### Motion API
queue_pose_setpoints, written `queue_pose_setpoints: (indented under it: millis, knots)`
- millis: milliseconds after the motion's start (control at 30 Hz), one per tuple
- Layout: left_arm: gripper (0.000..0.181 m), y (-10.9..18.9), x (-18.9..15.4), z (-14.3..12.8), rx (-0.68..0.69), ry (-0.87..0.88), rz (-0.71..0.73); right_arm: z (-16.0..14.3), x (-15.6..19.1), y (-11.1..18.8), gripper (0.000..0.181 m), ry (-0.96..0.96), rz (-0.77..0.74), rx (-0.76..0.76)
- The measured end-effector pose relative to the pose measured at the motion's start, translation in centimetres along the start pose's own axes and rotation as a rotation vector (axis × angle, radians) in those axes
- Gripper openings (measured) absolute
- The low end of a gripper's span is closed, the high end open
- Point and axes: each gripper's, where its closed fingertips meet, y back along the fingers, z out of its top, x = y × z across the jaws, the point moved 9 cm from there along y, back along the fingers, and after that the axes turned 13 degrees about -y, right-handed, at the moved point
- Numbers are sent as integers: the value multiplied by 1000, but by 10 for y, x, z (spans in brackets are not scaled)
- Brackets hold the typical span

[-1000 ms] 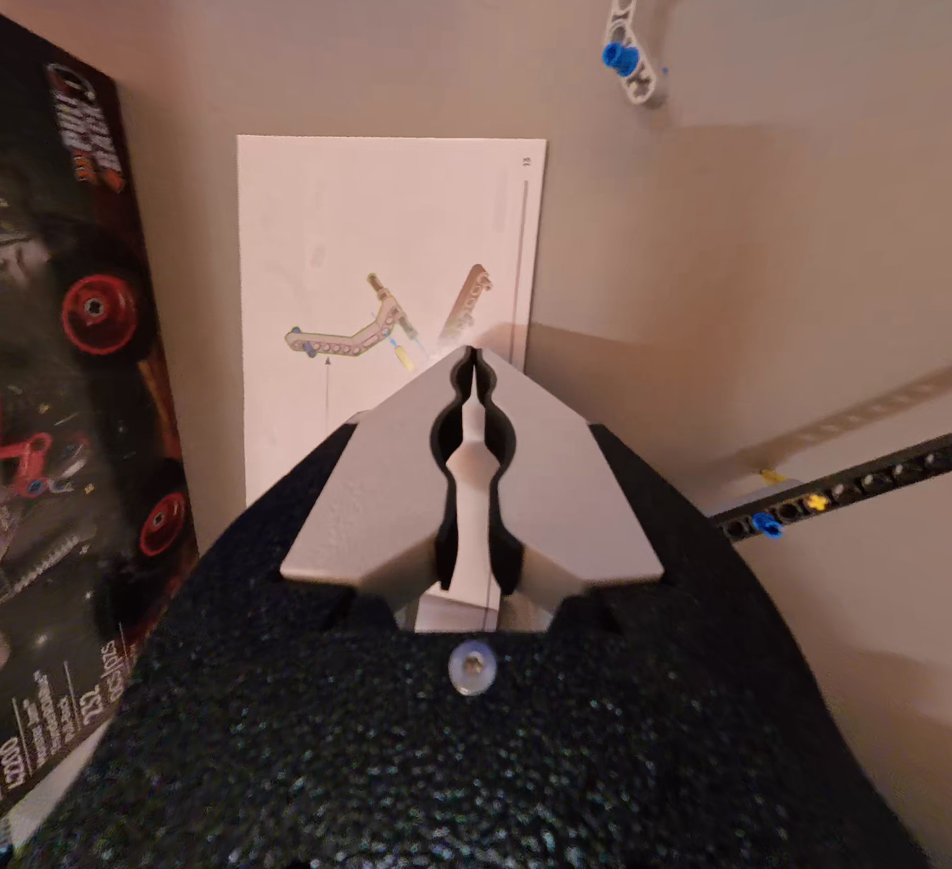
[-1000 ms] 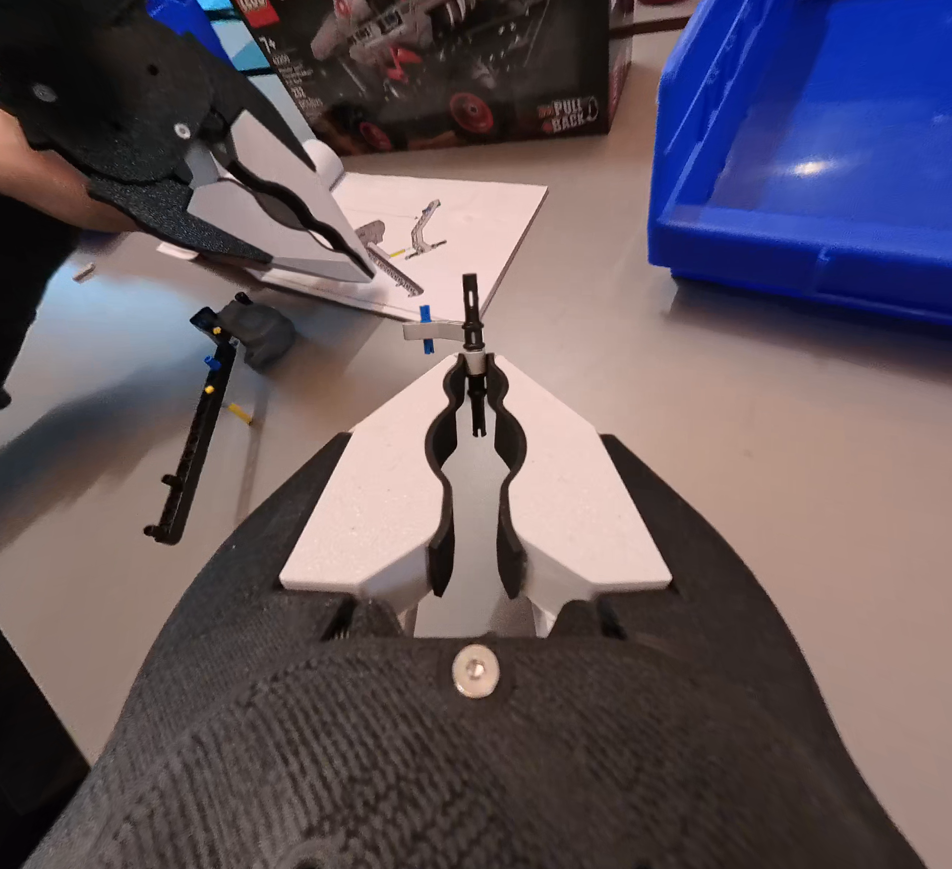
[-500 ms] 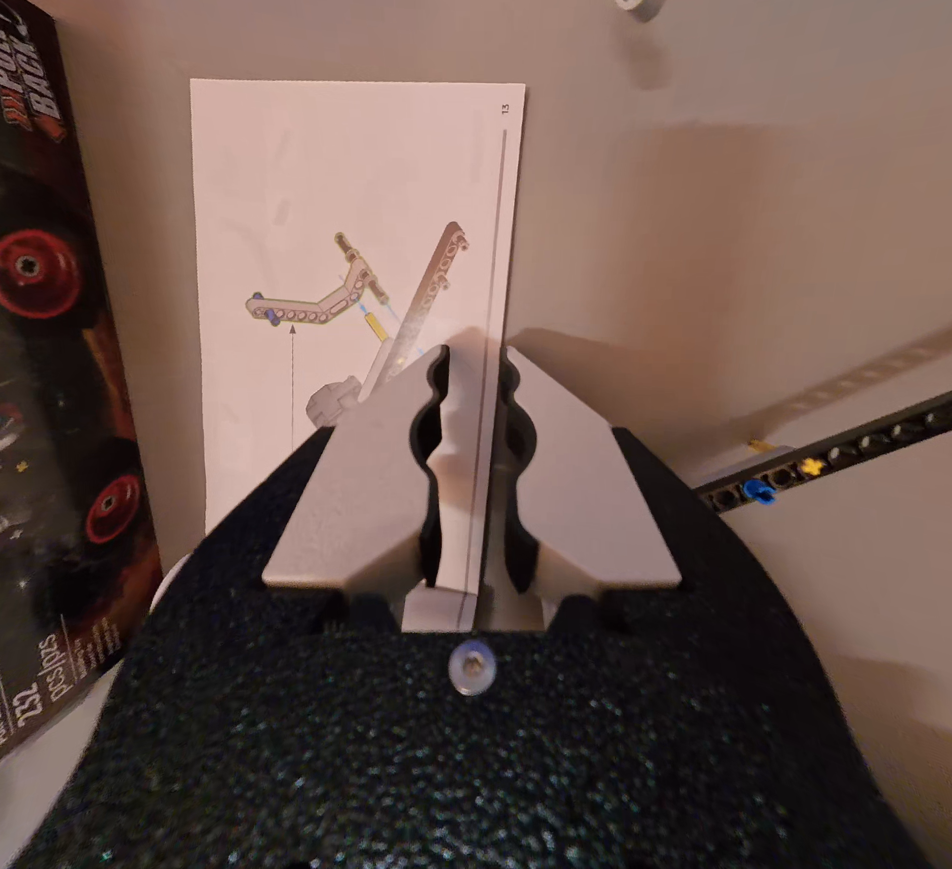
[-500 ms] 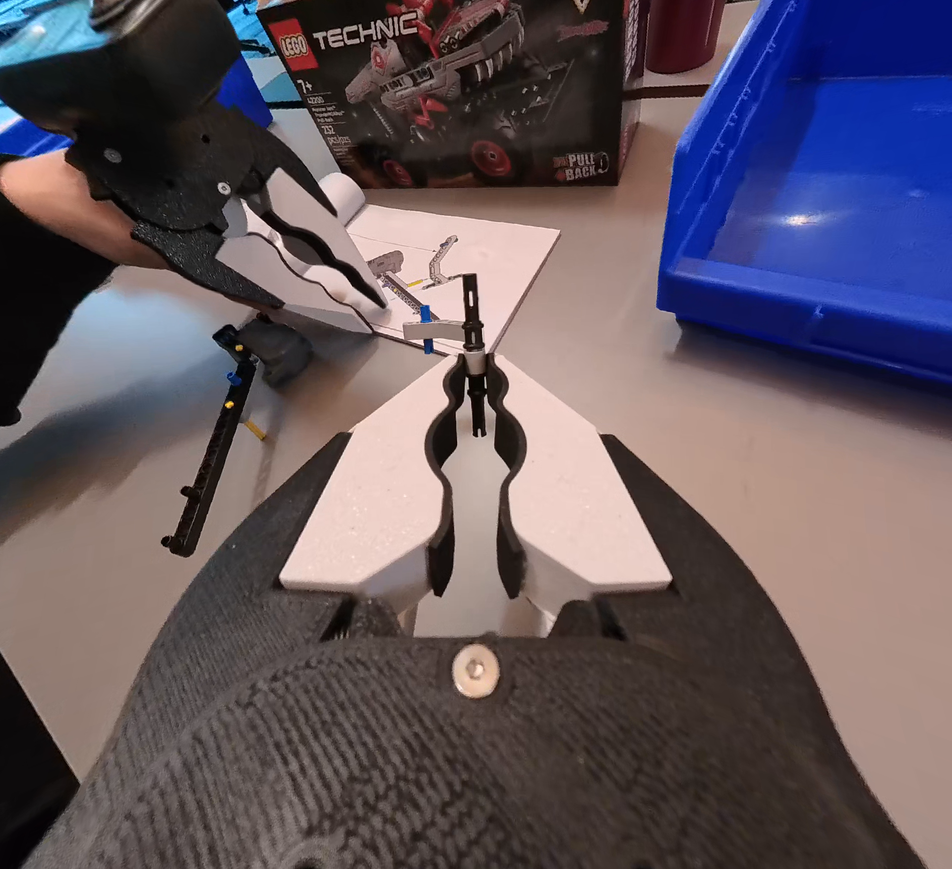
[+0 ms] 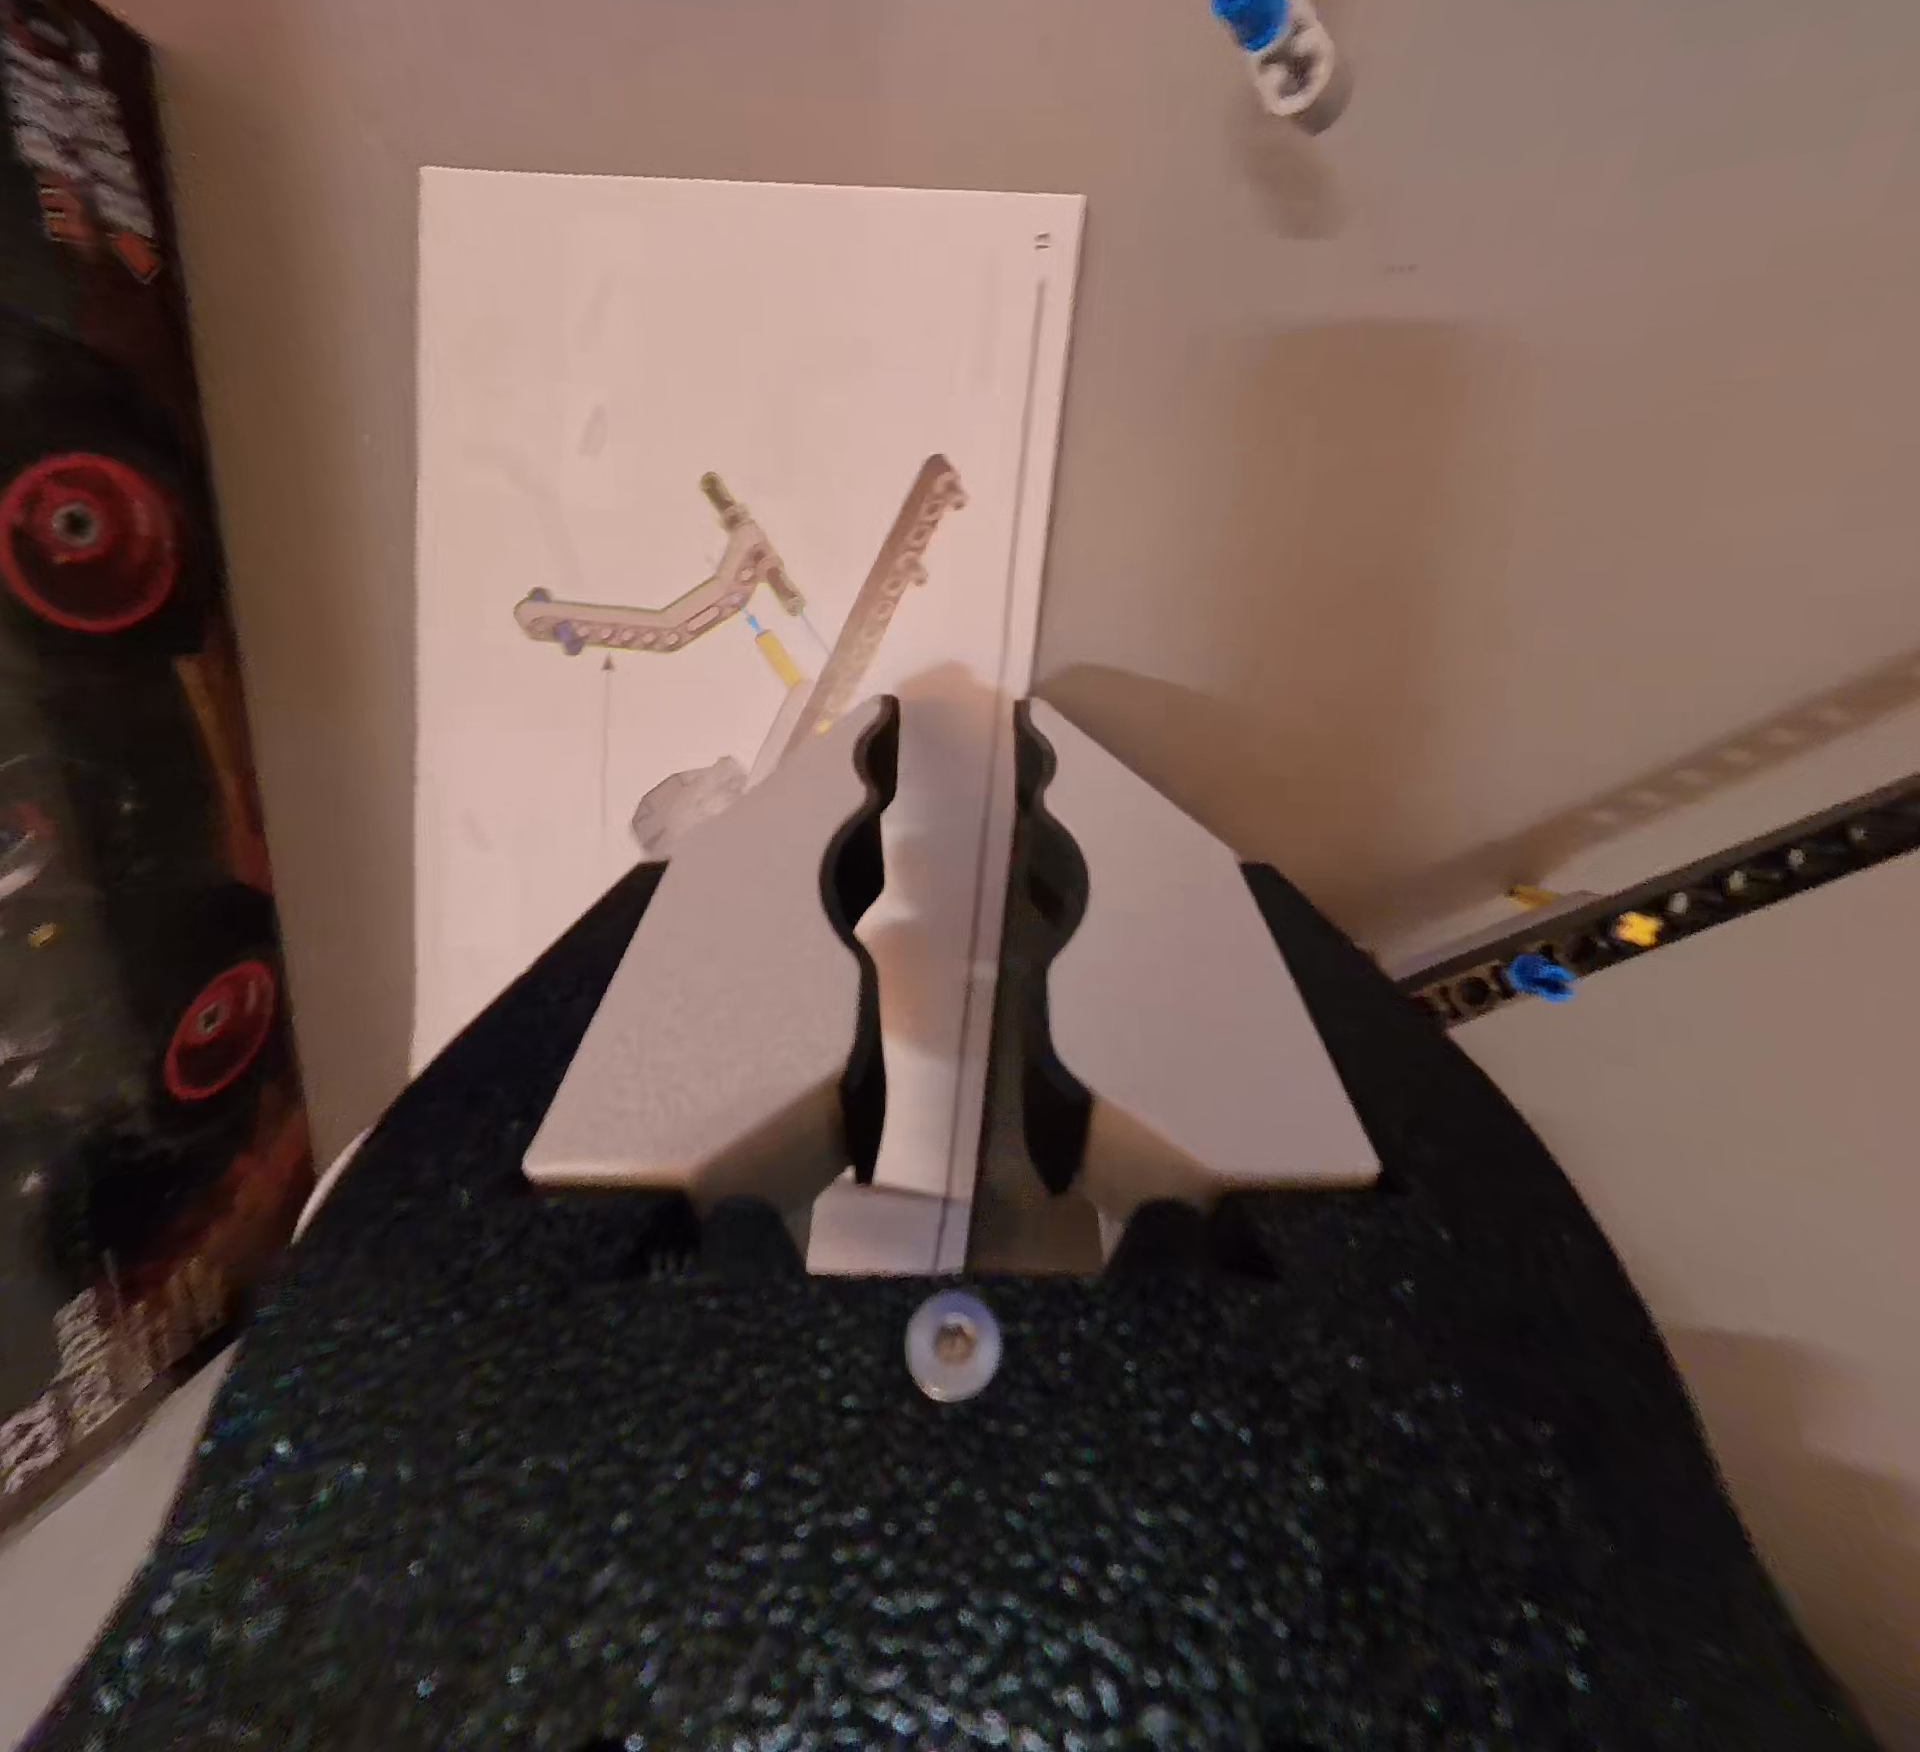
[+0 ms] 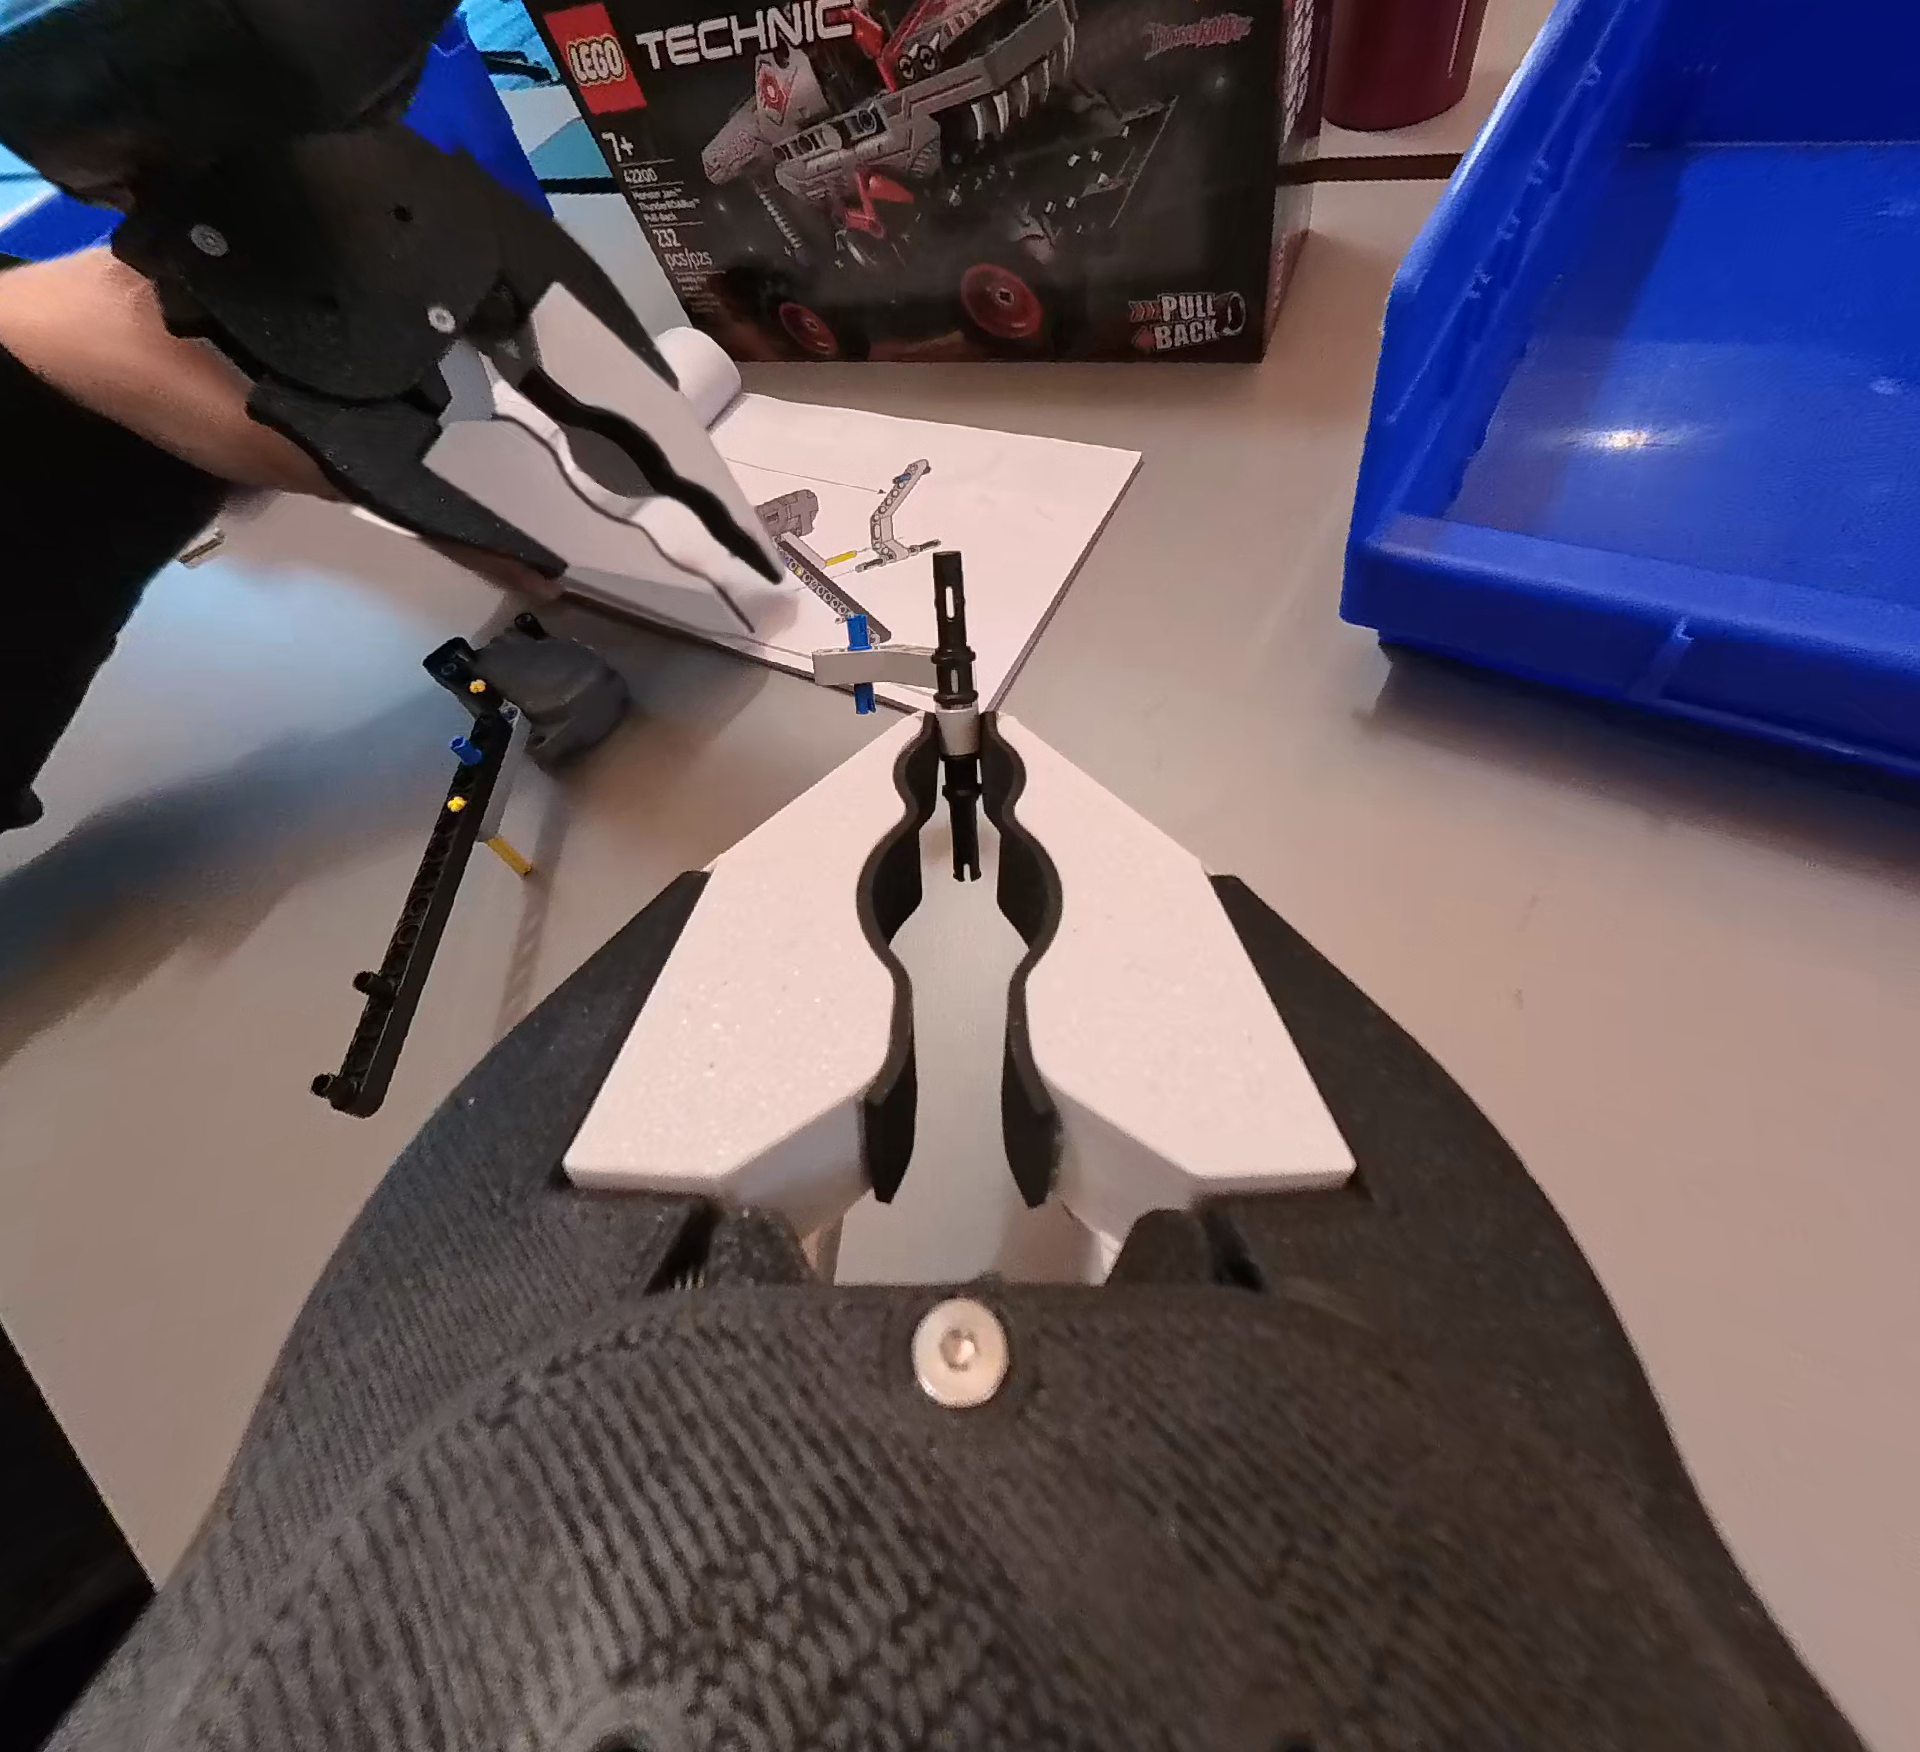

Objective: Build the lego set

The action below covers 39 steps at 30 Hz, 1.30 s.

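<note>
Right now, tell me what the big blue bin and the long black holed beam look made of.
Big blue bin: likely moulded plastic, glossy; a bright highlight sits on its floor. Long black holed beam: apparently hard plastic, duller sheen, with even round holes.

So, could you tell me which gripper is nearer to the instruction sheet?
Left. The left gripper hovers open over the instruction sheet; the right gripper sits just off its near corner, clamping the grey beam.

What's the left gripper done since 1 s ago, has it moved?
Yes. The left gripper opened from shut, and against the instruction sheet its tips have slid slightly back from the sheet's far edge.
</note>
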Motion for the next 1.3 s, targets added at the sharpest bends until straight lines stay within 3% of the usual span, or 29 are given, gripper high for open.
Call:
queue_pose_setpoints:
  millis: [1300]
  knots:
    - [31,1,6,-3,-6,6,-45,1,-7,7,5,-1,-43,-21]
